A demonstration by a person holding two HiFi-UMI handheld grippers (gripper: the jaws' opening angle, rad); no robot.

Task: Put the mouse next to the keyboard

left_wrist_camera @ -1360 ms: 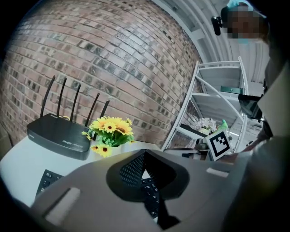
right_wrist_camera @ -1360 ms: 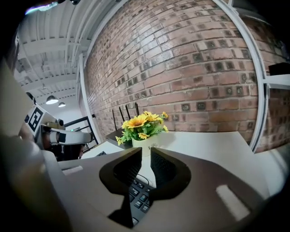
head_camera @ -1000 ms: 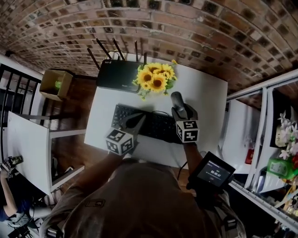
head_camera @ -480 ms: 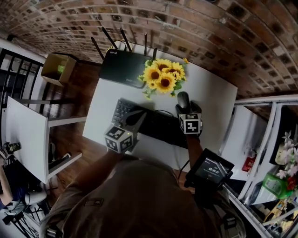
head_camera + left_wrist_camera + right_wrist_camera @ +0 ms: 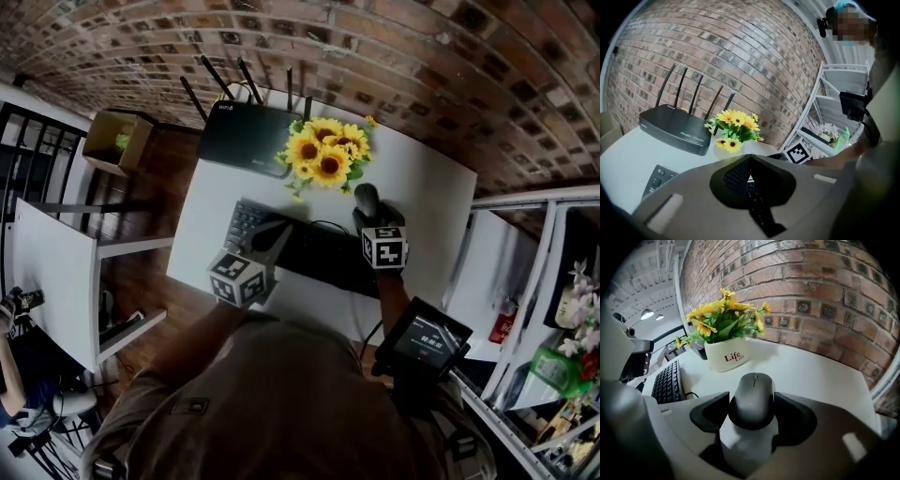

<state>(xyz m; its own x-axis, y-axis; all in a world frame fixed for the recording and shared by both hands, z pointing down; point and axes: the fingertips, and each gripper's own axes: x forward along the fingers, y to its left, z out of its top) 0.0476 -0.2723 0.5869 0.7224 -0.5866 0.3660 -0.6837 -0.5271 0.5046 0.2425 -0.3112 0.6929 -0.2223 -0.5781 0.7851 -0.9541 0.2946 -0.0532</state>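
A dark grey mouse (image 5: 752,399) rests on the white table, just past the right end of the black keyboard (image 5: 300,246) and in front of the flower pot. My right gripper (image 5: 751,405) straddles it with a black pad on each side. Its jaws have just been closing a little, and the mouse stays between them, but I see no firm squeeze. In the head view the mouse (image 5: 367,199) pokes out beyond the right gripper (image 5: 370,212). My left gripper (image 5: 277,234) hovers over the keyboard's left half. Its tips (image 5: 750,159) meet and hold nothing.
A white pot of yellow sunflowers (image 5: 323,155) stands close behind the mouse, and a black router (image 5: 248,141) with antennas sits at the back left. The table (image 5: 422,197) has bare surface on the right. A cardboard box (image 5: 112,167) stands left, and shelving stands right.
My right gripper has come down with the mouse, which now lies on the table instead of being carried above it. The left gripper has stayed over the keyboard.
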